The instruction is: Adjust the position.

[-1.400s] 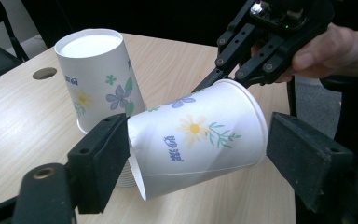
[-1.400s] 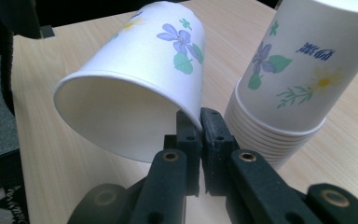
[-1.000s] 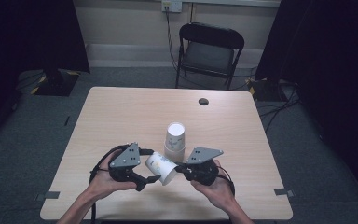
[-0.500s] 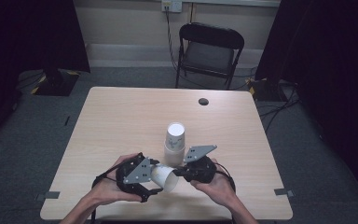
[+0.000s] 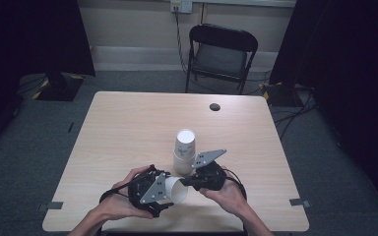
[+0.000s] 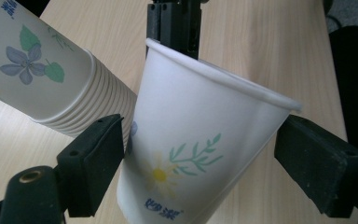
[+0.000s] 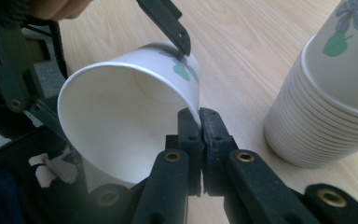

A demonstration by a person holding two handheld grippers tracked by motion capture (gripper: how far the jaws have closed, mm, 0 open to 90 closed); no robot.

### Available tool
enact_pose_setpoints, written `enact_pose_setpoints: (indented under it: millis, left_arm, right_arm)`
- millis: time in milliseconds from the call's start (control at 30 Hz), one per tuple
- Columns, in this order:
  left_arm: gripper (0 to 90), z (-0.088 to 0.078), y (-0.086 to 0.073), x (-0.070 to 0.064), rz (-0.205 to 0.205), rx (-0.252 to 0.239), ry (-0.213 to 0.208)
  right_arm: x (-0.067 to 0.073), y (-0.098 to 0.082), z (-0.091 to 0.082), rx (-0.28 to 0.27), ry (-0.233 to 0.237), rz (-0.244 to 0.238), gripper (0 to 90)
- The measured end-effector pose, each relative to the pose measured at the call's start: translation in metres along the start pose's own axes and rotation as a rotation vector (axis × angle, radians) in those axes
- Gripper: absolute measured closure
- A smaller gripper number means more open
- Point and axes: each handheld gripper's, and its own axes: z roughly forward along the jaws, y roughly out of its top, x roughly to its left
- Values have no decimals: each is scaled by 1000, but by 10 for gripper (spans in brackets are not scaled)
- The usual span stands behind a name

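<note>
1. The left gripper (image 5: 170, 196) has come in lower and closer over the last second, and now straddles the body of the loose paper cup (image 6: 200, 154); the gripper's jaws have just been opening a little
2. In the left gripper view its two pads stand on either side of the cup: the left one looks to touch the wall, the right one is clear of it, so the jaws are open about the cup, not clamped
3. The right gripper (image 7: 199, 122) is pinched shut on the cup's rim, the mouth tipped toward it, and carries the cup above the table (image 5: 128, 128)
4. The stack of cups (image 5: 183, 152) stands upright just beyond both grippers, apart from the loose cup
5. I judge this a handover: the left must close on the body before the right lets go, or the cup drops
</note>
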Motion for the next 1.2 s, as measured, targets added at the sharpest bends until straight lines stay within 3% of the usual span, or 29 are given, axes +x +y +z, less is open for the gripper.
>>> enact_pose_setpoints:
  millis: [133,200,367,467,567,767,800,867,900,1000,1200]
  left_arm:
    - [173,4,-1,-2,14,15,21]
    - [166,6,-2,-3,-8,10,42]
    - [186,11,-3,-8,20,47,67]
    - [235,13,-4,-11,12,48,80]
    - [259,15,-4,-13,39,67,95]
    - [287,14,-3,-12,54,89,88]
    - [292,15,-3,-12,29,70,95]
    - [301,13,-3,-11,13,81,72]
    - [304,14,-4,-12,-13,57,76]
    - [308,12,-4,-8,-30,44,52]
    - [312,9,-8,-4,-111,19,23]
  right_arm:
    - [0,4,2,7,6,10,885]
    - [-1,6,3,9,6,27,886]
    - [-3,8,6,28,13,59,885]
    - [-4,9,8,42,21,69,885]
    - [-4,9,10,55,23,78,885]
    - [-4,9,10,56,16,84,880]
    - [-3,9,10,55,11,81,873]
    - [-3,9,10,48,9,81,855]
    - [-2,9,10,44,4,80,831]
    - [-1,9,10,29,-17,69,788]
    - [-2,7,8,-3,-27,68,741]
